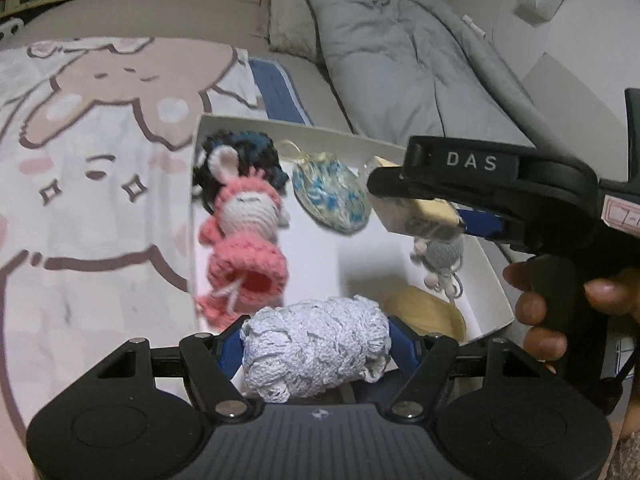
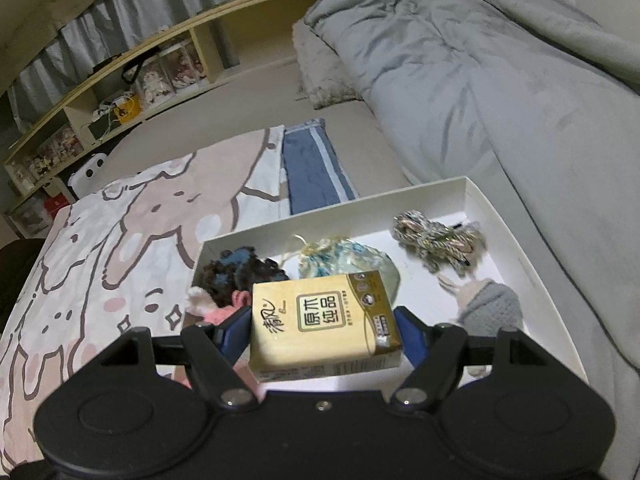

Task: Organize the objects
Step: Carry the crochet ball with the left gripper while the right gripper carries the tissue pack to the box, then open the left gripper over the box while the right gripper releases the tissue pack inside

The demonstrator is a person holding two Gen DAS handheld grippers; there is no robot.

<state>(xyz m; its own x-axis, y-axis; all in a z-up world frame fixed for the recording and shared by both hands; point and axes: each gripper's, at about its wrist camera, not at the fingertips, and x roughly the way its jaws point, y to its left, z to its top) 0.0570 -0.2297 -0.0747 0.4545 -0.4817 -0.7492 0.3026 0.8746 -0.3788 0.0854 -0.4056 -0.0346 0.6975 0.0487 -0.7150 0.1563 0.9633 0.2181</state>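
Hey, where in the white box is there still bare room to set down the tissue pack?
Bare floor shows in the white box between the blue-patterned pouch and the braided cord bundle, and ahead of the grey knitted toy. The left end is crowded: dark yarn ball and pink crochet doll.

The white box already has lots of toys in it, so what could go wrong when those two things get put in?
1. The white box is crowded: the tissue pack in the right hand-held gripper hangs over the pink crochet doll and could land on it.
2. The right hand-held gripper reaches across the box, close above the left hand-held gripper, which holds the white crochet bundle. They might bump.
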